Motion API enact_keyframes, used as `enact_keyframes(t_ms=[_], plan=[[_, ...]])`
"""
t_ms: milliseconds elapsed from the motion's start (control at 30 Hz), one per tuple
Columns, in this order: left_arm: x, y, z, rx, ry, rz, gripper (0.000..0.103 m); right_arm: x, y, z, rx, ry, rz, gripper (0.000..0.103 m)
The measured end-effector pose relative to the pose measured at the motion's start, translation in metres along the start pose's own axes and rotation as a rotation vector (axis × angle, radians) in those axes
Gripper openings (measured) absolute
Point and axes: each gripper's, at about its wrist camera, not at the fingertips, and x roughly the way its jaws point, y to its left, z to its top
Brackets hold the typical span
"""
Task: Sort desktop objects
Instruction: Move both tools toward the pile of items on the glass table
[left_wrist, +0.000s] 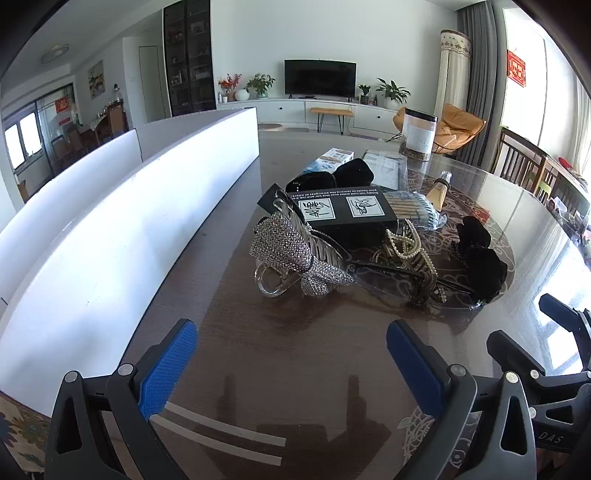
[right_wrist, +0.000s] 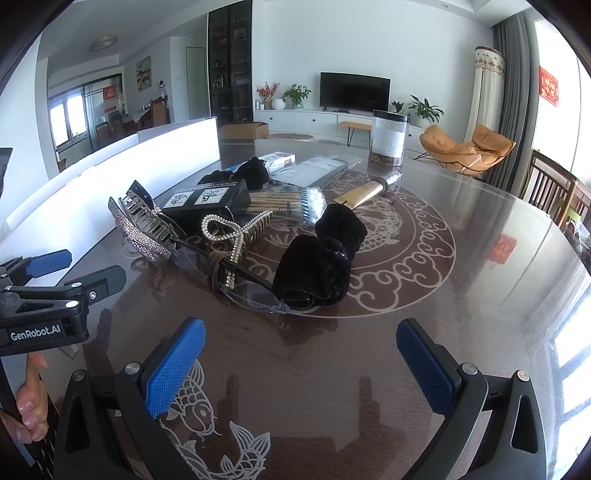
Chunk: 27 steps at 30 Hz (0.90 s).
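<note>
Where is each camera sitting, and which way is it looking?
Left wrist view: sits on the left gripper, looking forward and down over the table at the rhinestone hair clip; its own open blue fingers show, with the right gripper at the edge.
Right wrist view: sits on the right gripper, facing the black velvet scrunchie; its open fingers, the left gripper and a hand show.
Both share the clip, scrunchie and black box.

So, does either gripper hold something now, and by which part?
Nothing is held. The left gripper and the right gripper are both open above the table, short of the clutter.
</note>
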Motion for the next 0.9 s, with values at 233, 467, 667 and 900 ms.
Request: enact_keyframes(t_ms=[233,467,667,900], plan=[[-0.040,-0.007,0.009,-0.041,-0.031,0.002,0.103,0.008,0.000,0.000,0.000,0.042,0.011,0.103],[-0.085,0.000,0.029,-0.110,-0.057,-0.002,0.103,0.005,-0.004,0.000,0.023,0.025,0.034,0.103],[-0.151,-0.005,0.058,-0.146,-0.131,-0.015,0.103,-0.001,-0.011,0.003,0.062,0.059,0.075,0.103],[-0.237,-0.027,0.081,-0.181,-0.168,-0.055,0.103,-0.056,-0.046,0.005,0.220,-0.014,0.124,0.103]])
